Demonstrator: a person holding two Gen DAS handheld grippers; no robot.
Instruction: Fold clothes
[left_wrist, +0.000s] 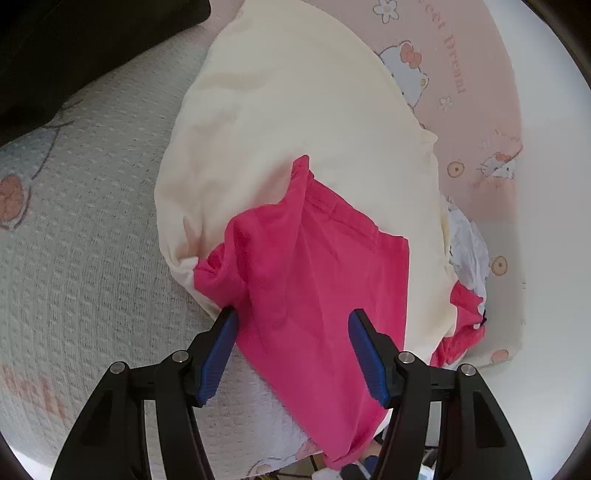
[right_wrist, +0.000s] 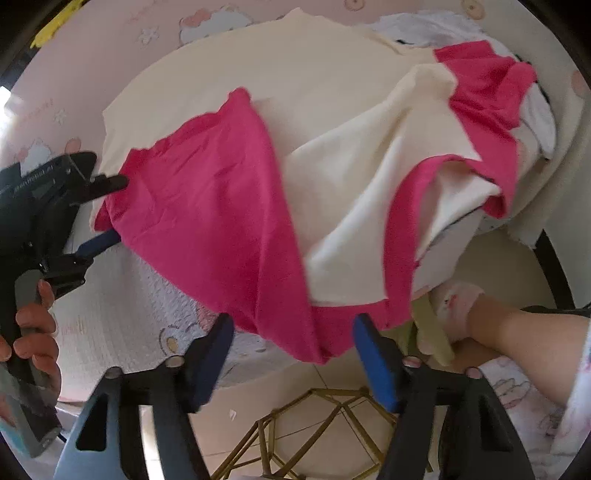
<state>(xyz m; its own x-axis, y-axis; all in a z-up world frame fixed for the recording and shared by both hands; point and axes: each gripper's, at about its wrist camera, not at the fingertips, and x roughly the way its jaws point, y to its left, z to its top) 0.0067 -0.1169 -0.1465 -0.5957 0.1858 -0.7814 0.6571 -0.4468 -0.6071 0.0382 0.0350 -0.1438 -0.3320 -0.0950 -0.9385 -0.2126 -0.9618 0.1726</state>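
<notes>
A: What is the surface here?

B: A round bench (left_wrist: 92, 258) under a textured pale cover printed with cartoon cats, with a pink printed cloth (left_wrist: 480, 110) across its far side. Tiled floor and a gold wire frame (right_wrist: 295, 435) show below the near edge in the right wrist view.

A: And nearest the cameras?

B: The left gripper (left_wrist: 291, 325) has its blue-padded fingers spread apart, and a magenta panel of the garment (left_wrist: 314, 277) lies between them, not pinched. The right gripper (right_wrist: 293, 328) is likewise wide apart, at the bench's near rim, where the magenta hem droops over the edge just past its fingertips.

A: Where is the garment overall?

B: It is a cream and magenta piece, crumpled in the middle of the bench; the cream body reaches toward the far side. A white crumpled cloth (left_wrist: 467, 243) sits just beside its right edge.

A: Any open room?

B: The bare cover to the left of the garment is open. In the right wrist view a hand (right_wrist: 37, 332) grips the left tool's handle, and a forearm (right_wrist: 517, 339) lies at the right rim.
</notes>
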